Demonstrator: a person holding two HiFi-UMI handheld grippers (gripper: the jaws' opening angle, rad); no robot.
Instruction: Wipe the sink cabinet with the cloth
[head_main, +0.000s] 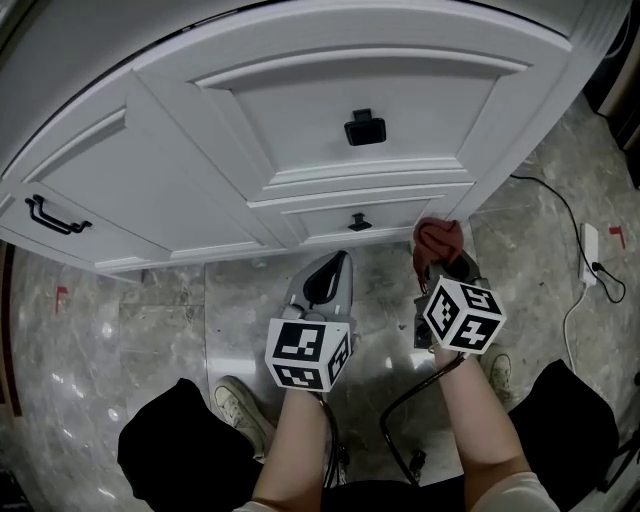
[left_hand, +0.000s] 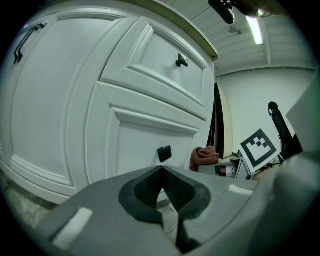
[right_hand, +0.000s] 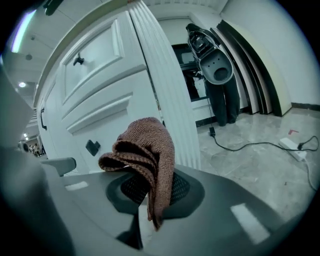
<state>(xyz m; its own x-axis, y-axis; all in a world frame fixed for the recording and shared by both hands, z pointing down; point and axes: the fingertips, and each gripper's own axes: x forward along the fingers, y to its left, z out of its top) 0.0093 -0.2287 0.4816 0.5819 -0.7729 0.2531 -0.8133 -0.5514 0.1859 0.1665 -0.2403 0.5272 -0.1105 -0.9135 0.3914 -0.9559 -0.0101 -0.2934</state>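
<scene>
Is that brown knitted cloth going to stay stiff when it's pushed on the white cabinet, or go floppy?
Probably floppy: the brown knitted cloth droops in folds over the right gripper, which is shut on it. It seems light, as one pinch holds it up. Its rough knit likely drags rather than slides on the white sink cabinet.

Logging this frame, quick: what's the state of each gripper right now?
Left gripper: closed, nothing between its jaws.
Right gripper: closed on the brown cloth.
</scene>
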